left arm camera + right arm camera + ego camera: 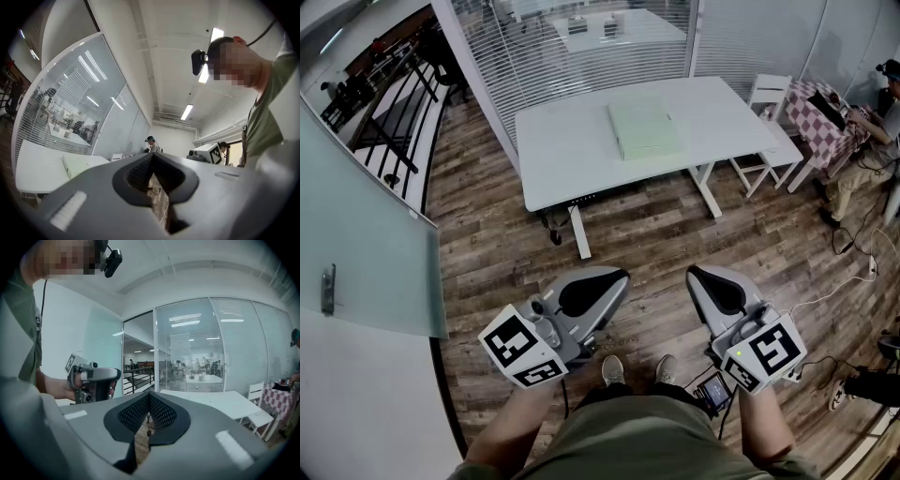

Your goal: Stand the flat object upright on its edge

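Both grippers were shut and empty.
The left gripper (617, 279) and right gripper (697, 276) had jaws together. The flat green object (644, 129) lay flat on the white table (562, 159), well apart from them.

Bright, even light from long white ceiling tube lamps (209, 56); fisheye views bend edges, corners vignette black.

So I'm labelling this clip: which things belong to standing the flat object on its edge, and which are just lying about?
For the job:
- pale green flat object, lying flat on the white table
- left gripper and right gripper, both with jaws shut and empty, short of the table

Lying about:
- white chair
- checkered cloth
- seated person
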